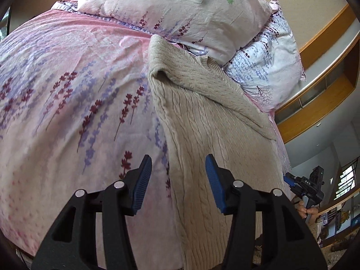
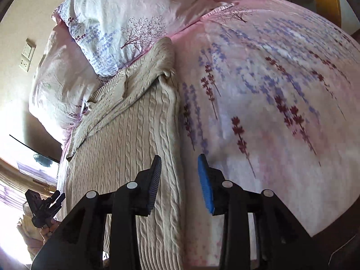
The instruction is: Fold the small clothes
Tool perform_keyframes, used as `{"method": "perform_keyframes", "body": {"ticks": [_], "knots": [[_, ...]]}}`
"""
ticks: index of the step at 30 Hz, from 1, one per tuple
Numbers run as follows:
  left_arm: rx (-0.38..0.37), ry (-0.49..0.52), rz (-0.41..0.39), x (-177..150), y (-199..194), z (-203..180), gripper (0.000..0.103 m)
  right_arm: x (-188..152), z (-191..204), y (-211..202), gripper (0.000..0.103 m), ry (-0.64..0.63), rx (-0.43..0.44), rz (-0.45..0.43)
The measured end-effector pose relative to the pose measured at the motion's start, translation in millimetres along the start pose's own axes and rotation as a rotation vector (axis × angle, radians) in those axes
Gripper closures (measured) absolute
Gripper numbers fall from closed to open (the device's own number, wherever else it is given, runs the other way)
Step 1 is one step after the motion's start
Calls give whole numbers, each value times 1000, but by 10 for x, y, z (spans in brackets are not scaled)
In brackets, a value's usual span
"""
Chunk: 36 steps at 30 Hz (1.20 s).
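On bed (image 1: 67,85): one sweater (image 1: 202,135), two pillows (image 1: 175,11).

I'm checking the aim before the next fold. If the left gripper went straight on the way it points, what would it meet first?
Most likely the sweater's left edge, where it lies on the bedspread. The left gripper is open and empty, and depth is hard to judge.

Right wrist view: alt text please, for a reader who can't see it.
A beige cable-knit sweater, sleeve folded across its top, lies lengthwise on a pink floral bedspread below two pillows. The right gripper hovers open over the sweater's right edge, holding nothing; the left gripper shows at lower left.
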State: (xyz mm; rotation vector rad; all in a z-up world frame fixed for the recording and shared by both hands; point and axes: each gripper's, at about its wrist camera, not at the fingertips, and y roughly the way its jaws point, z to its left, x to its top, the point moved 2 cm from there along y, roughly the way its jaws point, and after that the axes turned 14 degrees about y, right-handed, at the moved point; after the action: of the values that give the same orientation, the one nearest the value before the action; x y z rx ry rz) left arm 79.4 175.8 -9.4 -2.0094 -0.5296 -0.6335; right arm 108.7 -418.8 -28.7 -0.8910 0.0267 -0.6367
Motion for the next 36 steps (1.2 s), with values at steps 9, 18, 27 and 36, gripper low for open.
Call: {"method": "perform_keyframes", "body": {"ticks": [9, 18, 27, 36], "knots": [[-75, -2, 31, -354, 8, -226, 59, -360, -110, -125, 67, 3, 101, 82], [-185, -62, 51, -694, -35, -361, 79, -718, -55, -126, 71, -55, 229, 174], [-164, -40, 83, -741, -20, -449, 96, -831, 78, -156, 94, -158, 217, 137], [-78, 42, -77, -303, -300, -441, 97, -590, 431, -518, 95, -256, 291, -119]]}}
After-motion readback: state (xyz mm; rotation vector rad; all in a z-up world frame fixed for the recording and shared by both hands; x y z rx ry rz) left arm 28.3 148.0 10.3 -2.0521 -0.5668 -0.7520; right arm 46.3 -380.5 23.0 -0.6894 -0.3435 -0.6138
